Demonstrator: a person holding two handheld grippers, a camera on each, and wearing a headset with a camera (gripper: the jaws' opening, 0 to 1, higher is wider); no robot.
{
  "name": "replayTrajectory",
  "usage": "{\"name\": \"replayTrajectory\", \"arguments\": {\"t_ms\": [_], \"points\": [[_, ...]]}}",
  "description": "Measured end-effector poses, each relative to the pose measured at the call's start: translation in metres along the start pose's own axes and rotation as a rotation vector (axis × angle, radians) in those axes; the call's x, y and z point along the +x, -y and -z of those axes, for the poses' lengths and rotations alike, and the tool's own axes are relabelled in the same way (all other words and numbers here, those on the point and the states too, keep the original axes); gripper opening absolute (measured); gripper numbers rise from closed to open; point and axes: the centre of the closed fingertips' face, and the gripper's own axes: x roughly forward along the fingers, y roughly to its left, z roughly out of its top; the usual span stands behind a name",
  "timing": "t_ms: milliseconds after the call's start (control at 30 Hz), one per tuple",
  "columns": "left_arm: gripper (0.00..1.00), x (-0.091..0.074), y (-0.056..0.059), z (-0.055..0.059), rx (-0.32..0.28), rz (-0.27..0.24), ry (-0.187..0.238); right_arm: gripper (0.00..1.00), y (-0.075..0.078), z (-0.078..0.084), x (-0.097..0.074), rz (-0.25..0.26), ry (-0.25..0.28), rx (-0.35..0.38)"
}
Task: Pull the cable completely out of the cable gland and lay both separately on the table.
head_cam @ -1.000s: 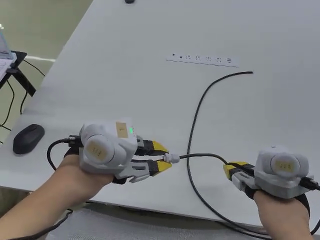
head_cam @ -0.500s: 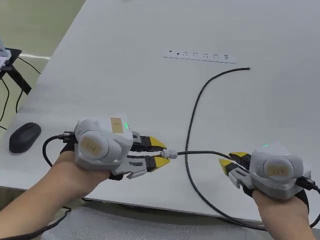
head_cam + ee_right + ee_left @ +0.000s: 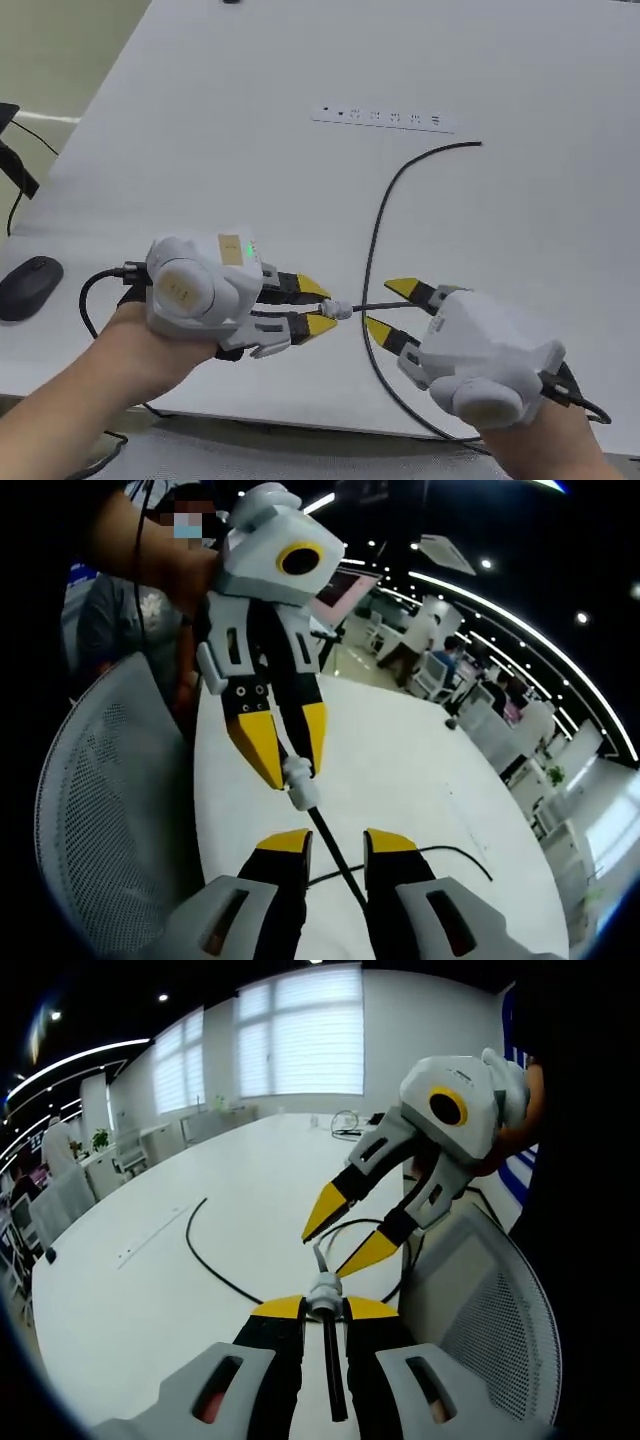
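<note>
Your left gripper was clamped shut on the cable gland, with the small pale fitting pinched between the yellow tips and poking out just past them. You held it over the front strip of the table, close to the near edge. In the left gripper view the same jaws met tightly around the fitting. Your right gripper faced it tip to tip from the right with its jaws spread apart. The black cable left the fitting and ran straight between those open tips. In the right gripper view the cable lay in the gap with room showing on either side. From there the cable made one long curve. Its free end lay well up the table near the white power strip, and its lower run passed just beside the fitting and slipped over the near edge under your right hand. A white mesh chair back stood right below that edge. The tabletop ahead and to the right was wide and bare, and a black mouse sat well apart at the left.
</note>
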Motion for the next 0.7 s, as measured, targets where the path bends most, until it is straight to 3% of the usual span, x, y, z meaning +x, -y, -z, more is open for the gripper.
{"name": "replayTrajectory", "arguments": {"t_ms": [433,700], "points": [[0.15,-0.013,-0.006,0.001,0.035,0.049,0.021,0.01,-0.015,-0.018,0.020,-0.031,-0.029,-0.043],[0.15,-0.021,-0.005,0.006,0.050,0.073,0.034,0.00,-0.019,-0.019,0.022,-0.015,-0.050,0.032]]}}
